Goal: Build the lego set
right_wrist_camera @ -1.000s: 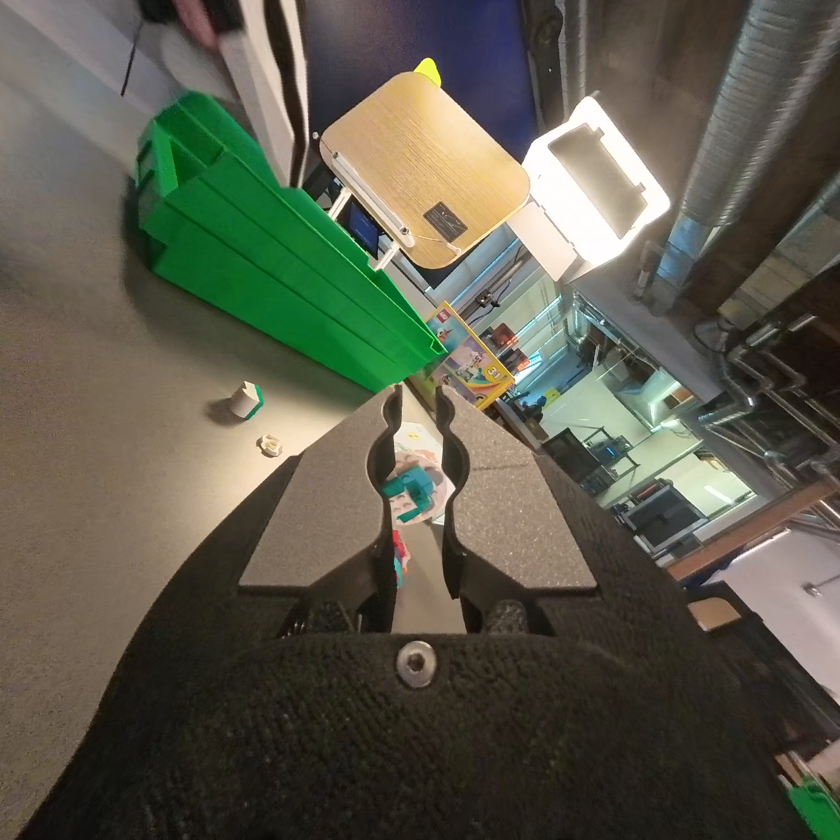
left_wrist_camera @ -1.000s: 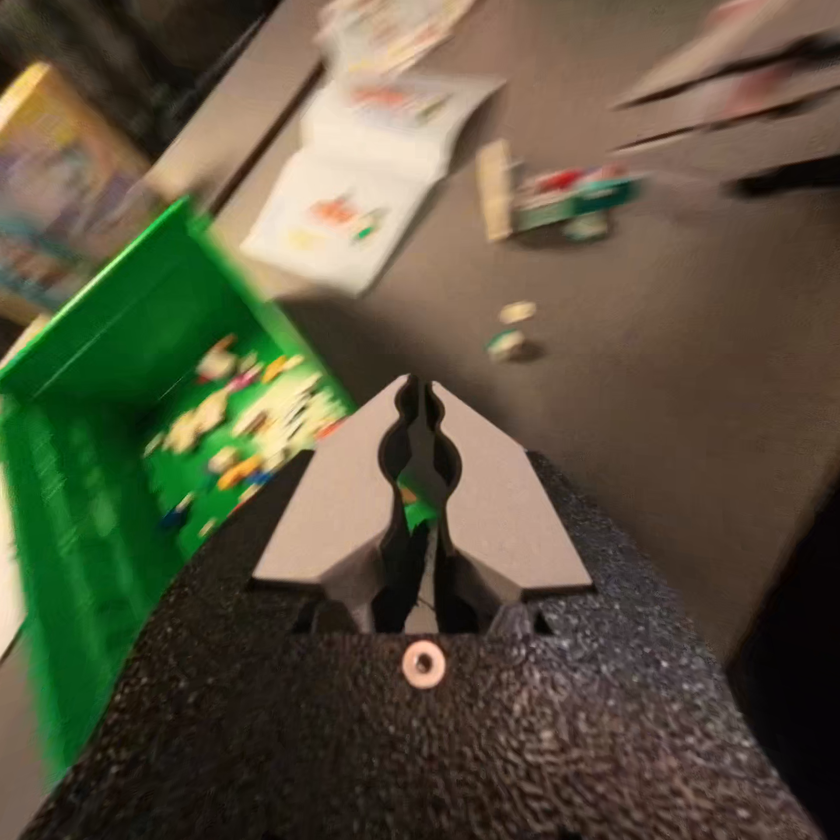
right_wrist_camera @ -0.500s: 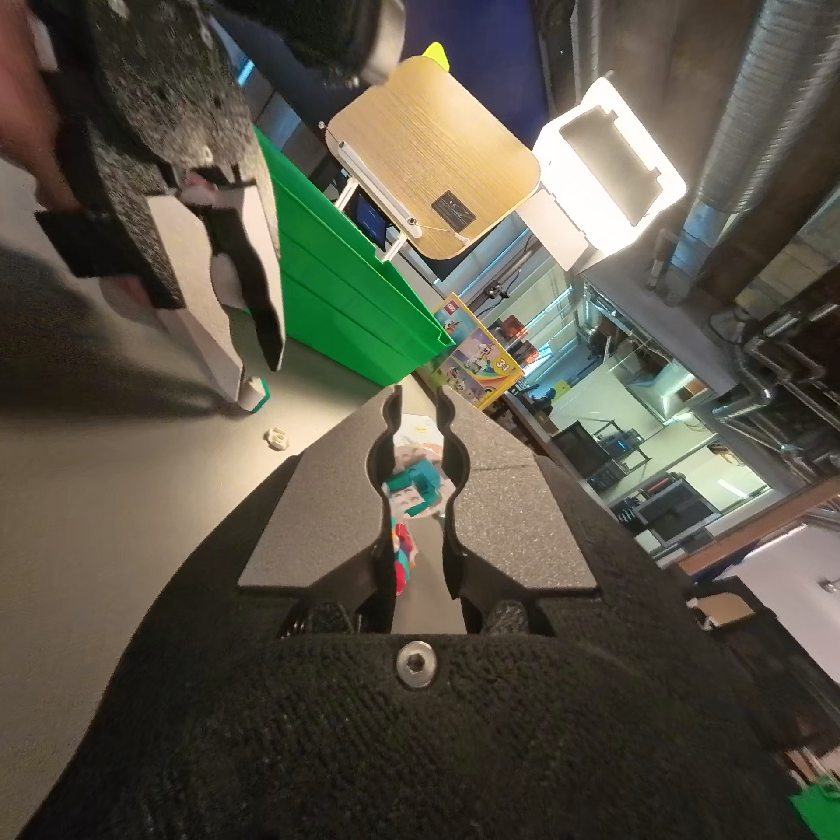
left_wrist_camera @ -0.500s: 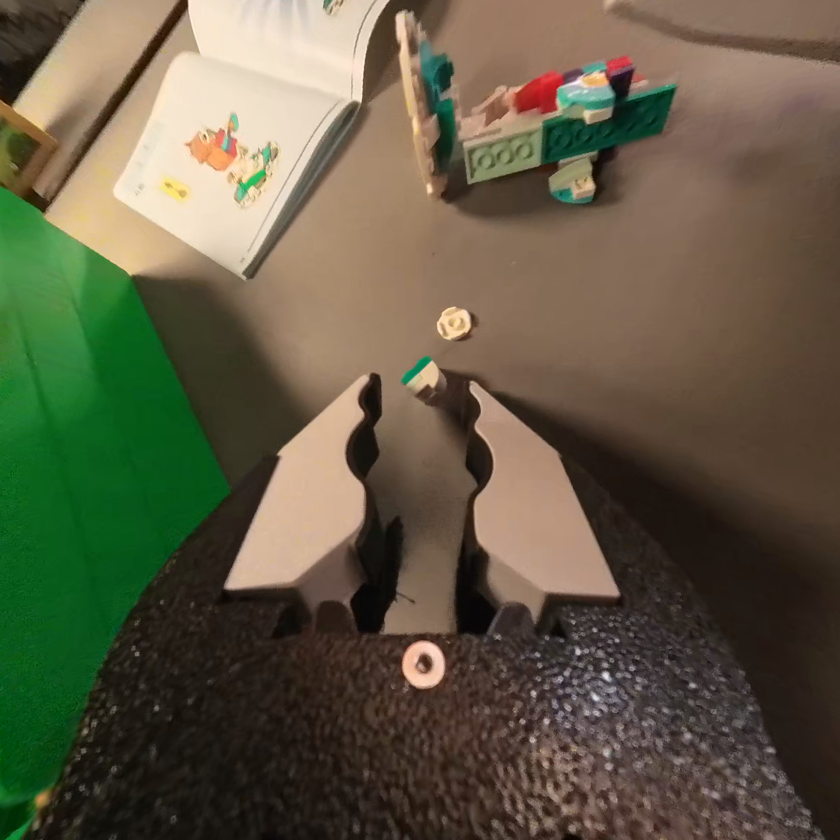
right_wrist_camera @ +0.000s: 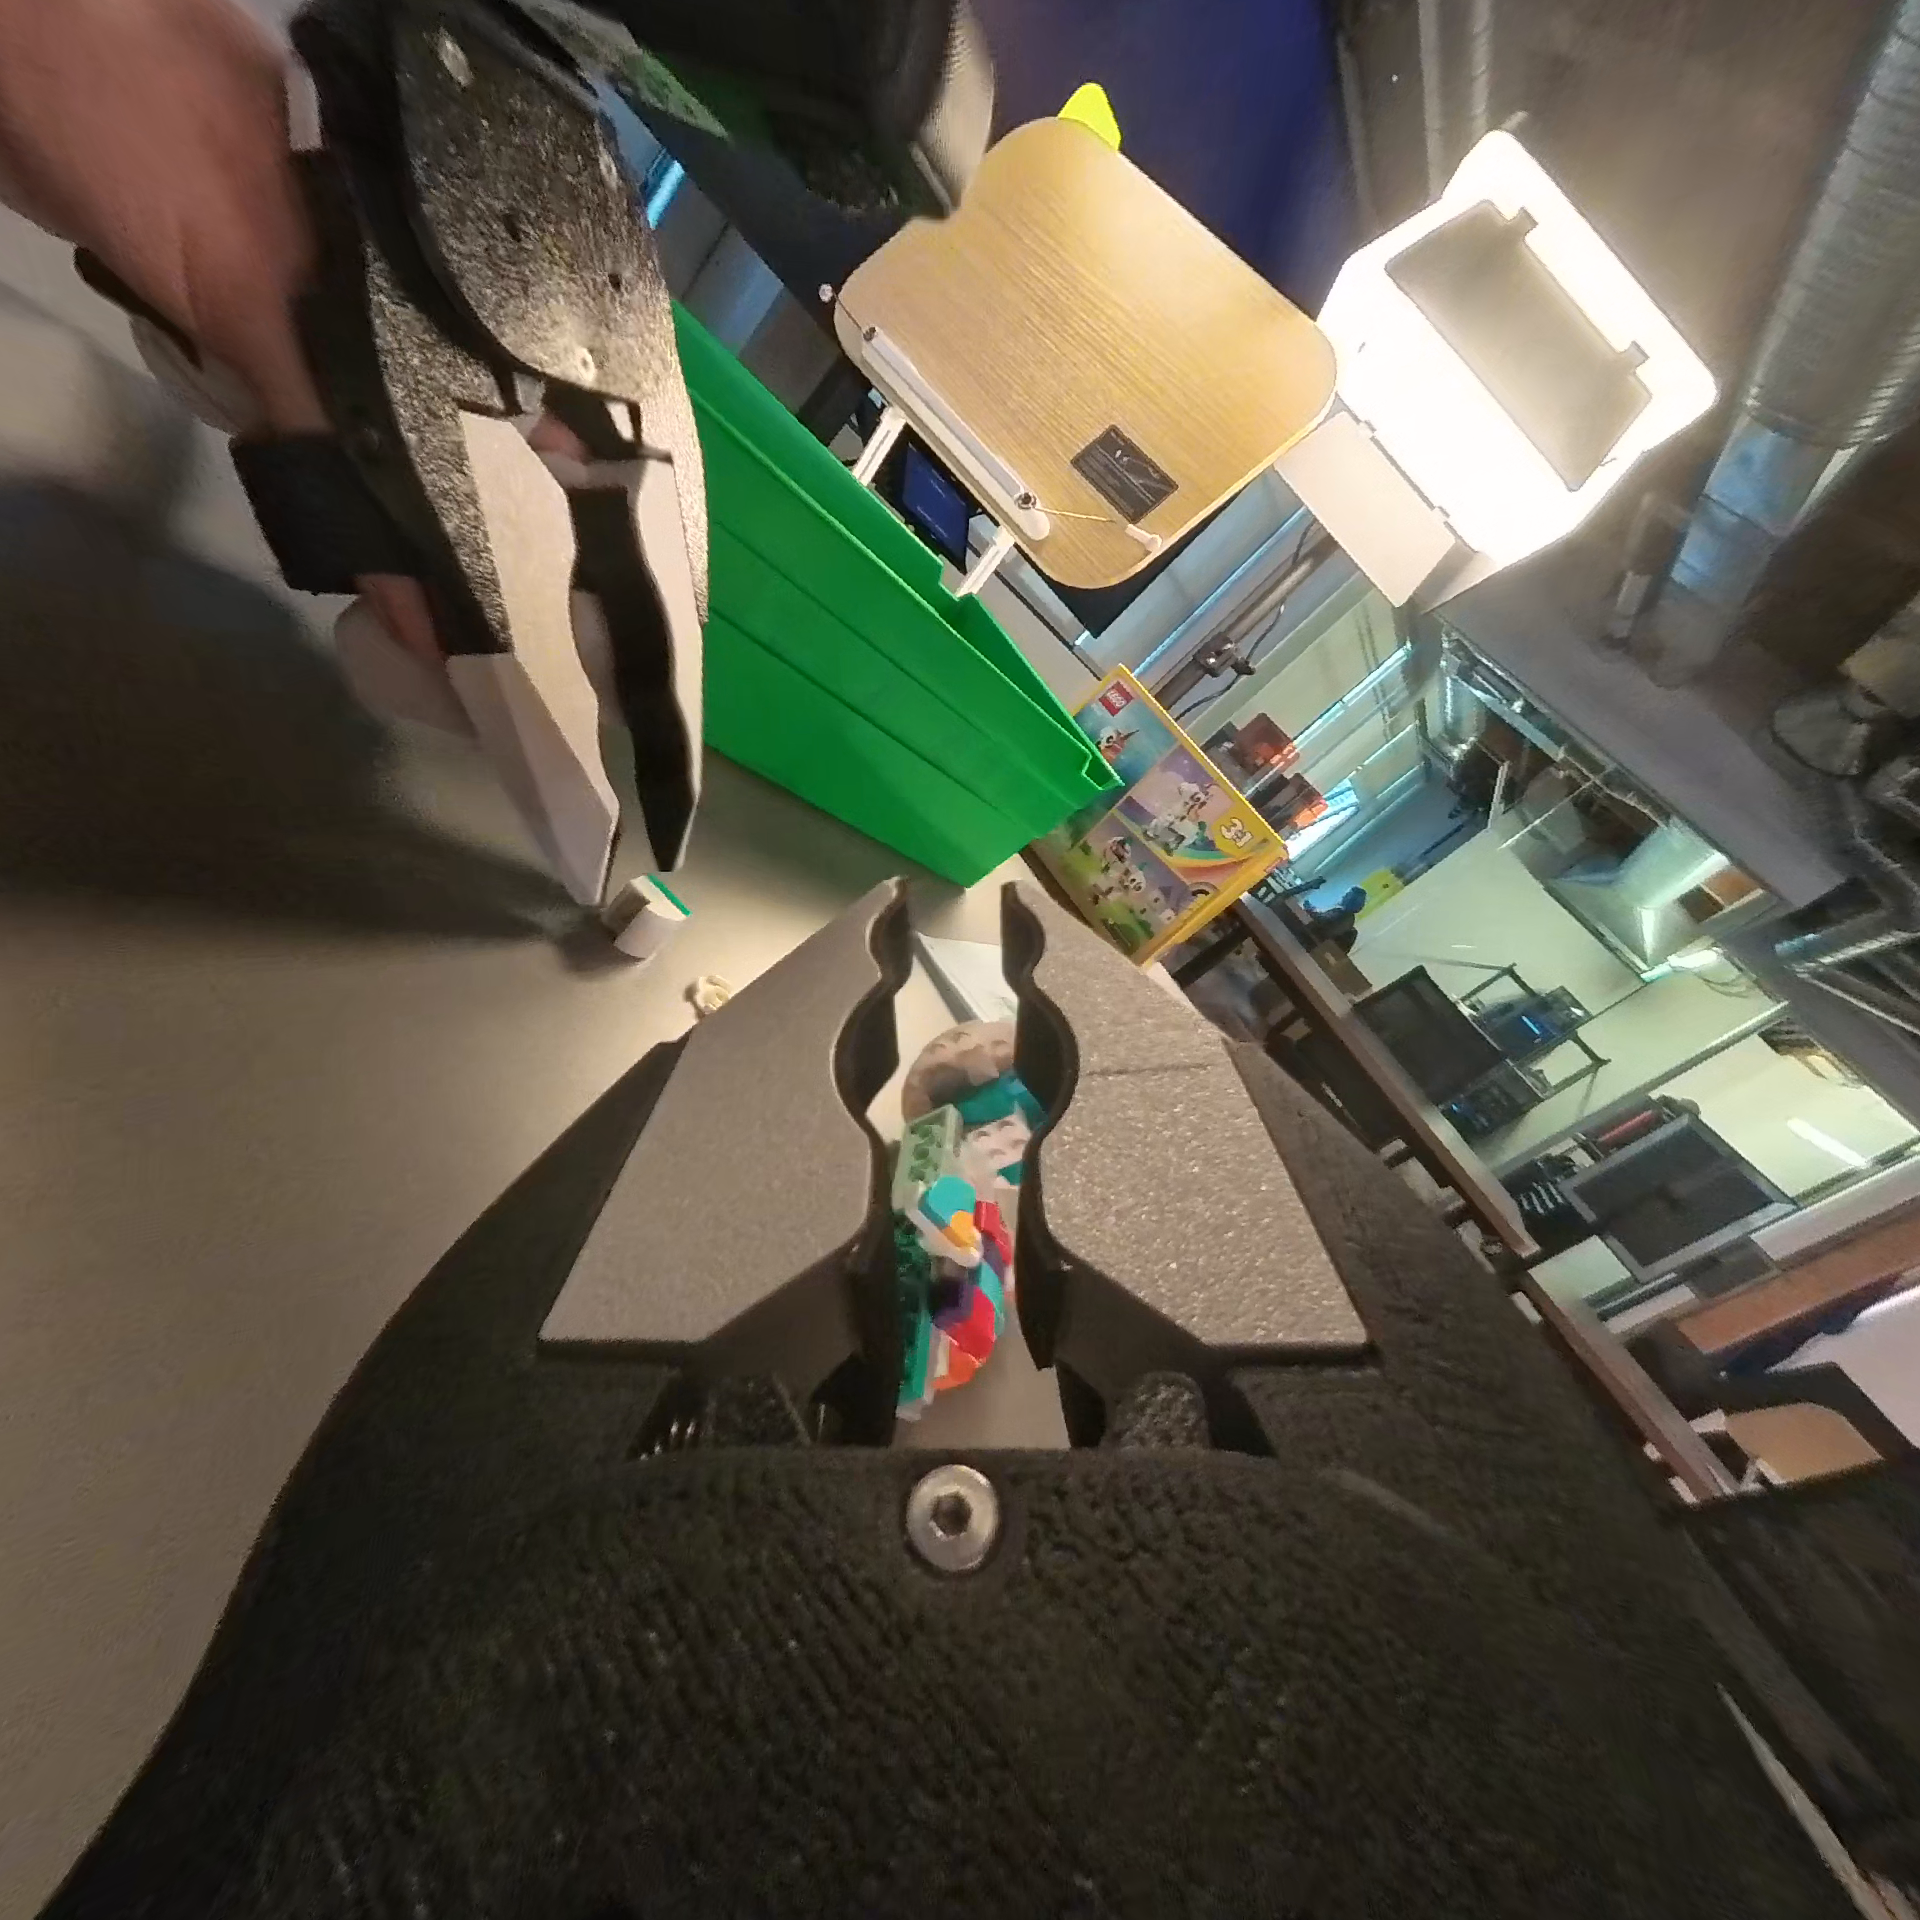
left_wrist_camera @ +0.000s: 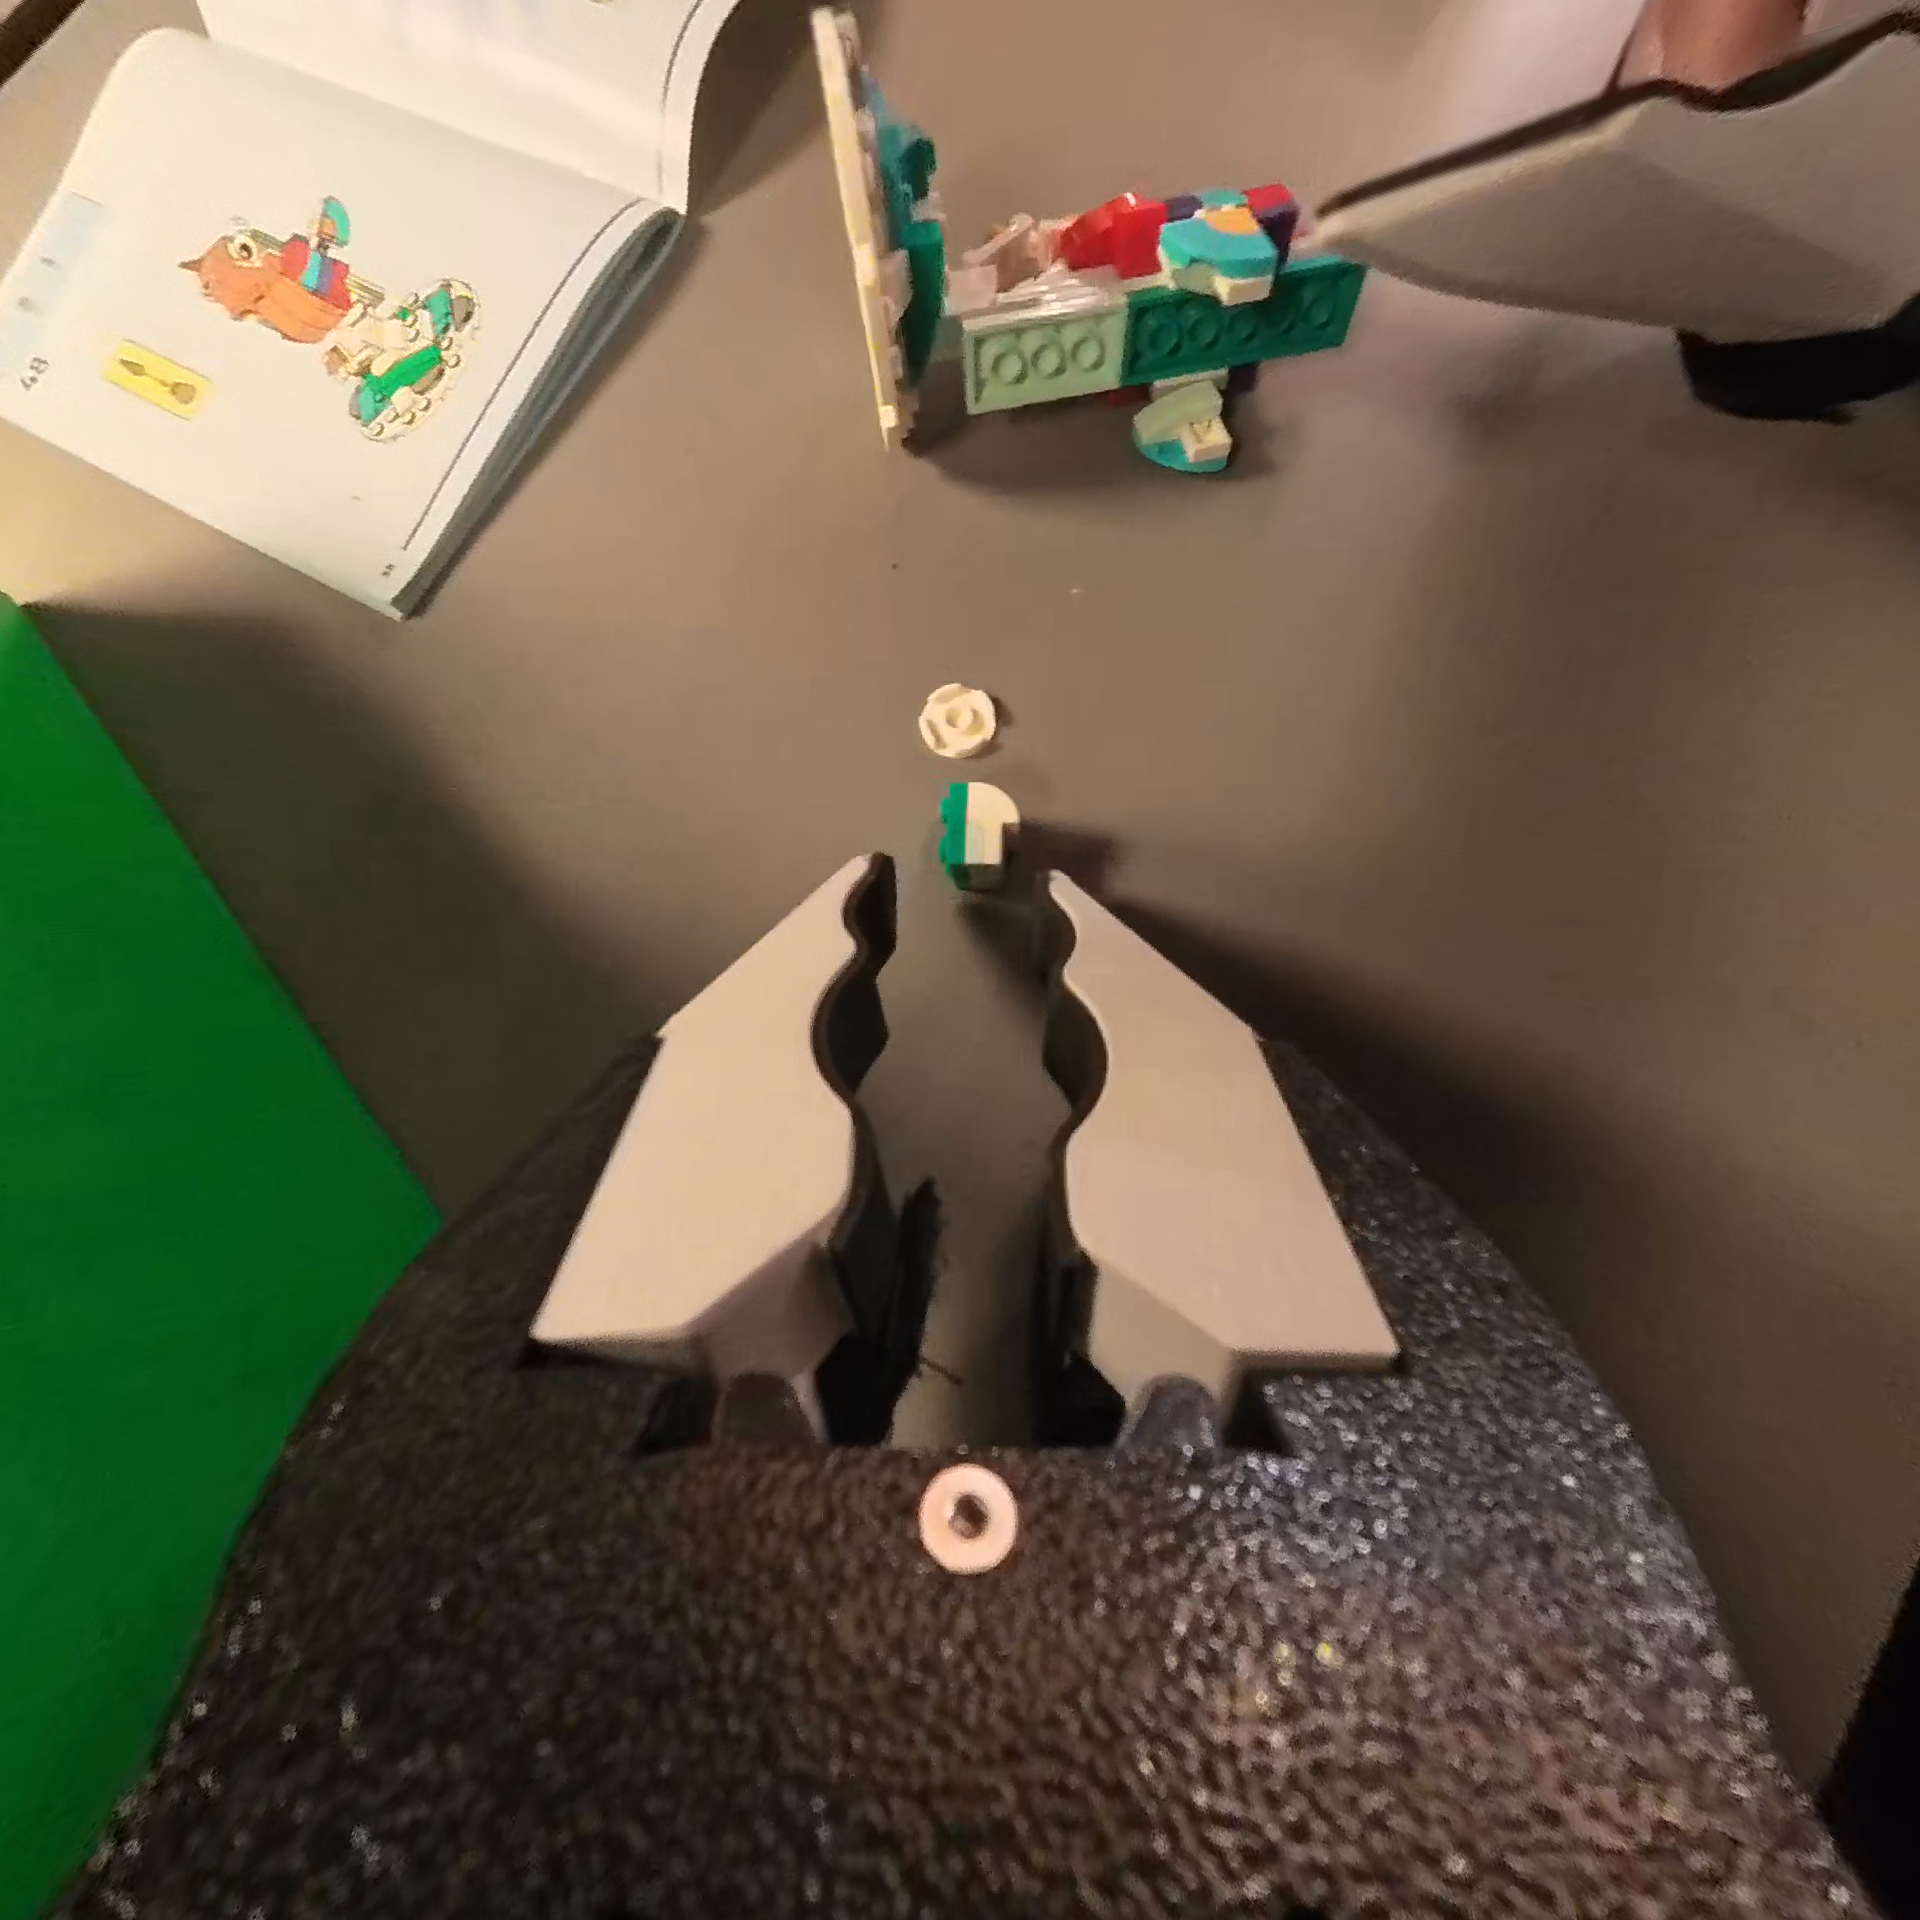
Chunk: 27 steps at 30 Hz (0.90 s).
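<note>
The left gripper (left_wrist_camera: 971,883) stands open just short of a green-white brick (left_wrist_camera: 977,850) on the table (left_wrist_camera: 1351,727), while only the right view shows the right gripper (right_wrist_camera: 954,904) clasping the model (right_wrist_camera: 951,1236).

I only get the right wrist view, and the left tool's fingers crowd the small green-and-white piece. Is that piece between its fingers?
Observer: No. The green-and-white piece lies just ahead of the left tool, whose fingertips stand apart, with bare table on either side of it.
Operator: What is the white thing past my fingertips?
Observer: An open booklet; its page shows a drawing of a coloured brick model.
Operator: How does the real model sit?
Observer: The brick model has its cream plate standing on edge.
</note>
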Each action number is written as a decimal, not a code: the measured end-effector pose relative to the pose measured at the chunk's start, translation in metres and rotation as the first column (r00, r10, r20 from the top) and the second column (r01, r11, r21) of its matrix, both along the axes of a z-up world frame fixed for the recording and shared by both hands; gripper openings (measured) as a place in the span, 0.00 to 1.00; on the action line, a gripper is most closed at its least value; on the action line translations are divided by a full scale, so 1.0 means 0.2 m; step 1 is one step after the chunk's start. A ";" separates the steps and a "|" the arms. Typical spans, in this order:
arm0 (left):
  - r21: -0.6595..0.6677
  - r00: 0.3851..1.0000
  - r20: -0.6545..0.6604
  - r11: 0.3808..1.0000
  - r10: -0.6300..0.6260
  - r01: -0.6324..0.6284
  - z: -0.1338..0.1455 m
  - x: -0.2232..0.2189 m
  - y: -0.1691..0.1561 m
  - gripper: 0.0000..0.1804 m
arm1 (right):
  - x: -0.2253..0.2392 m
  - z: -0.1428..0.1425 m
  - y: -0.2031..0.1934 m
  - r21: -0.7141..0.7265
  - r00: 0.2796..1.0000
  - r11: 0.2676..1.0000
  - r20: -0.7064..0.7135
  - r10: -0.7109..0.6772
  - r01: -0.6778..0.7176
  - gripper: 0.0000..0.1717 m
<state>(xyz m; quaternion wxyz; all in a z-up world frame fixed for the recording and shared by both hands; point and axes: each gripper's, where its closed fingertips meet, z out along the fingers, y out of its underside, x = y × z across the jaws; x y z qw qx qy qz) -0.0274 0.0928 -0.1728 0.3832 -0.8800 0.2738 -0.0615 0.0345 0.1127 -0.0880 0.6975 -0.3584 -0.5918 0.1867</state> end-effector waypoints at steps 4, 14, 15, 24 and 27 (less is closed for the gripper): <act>-0.015 0.999 0.046 1.000 -0.019 0.019 -0.03 0.02 0.01 0.11 | -0.02 -0.04 -0.02 -0.033 0.999 0.999 0.041 0.033 -0.031 0.09; -0.051 0.957 0.286 0.996 -0.053 0.070 0.03 0.16 -0.02 0.05 | -0.11 -0.23 -0.14 0.317 0.948 0.946 0.316 -0.037 -0.069 0.18; -0.061 0.943 0.326 0.994 -0.066 0.090 0.05 0.18 -0.04 0.05 | -0.12 -0.26 -0.15 0.382 0.937 0.920 0.345 -0.056 -0.085 0.19; -0.086 0.939 0.326 0.985 -0.114 0.149 0.08 0.21 -0.07 0.05 | -0.14 -0.30 -0.18 0.547 0.908 0.828 0.399 -0.129 -0.123 0.08; 0.005 0.933 0.299 0.978 -0.201 0.210 0.11 0.23 -0.08 0.15 | -0.13 -0.29 -0.17 0.422 0.916 0.902 0.392 -0.088 -0.094 0.08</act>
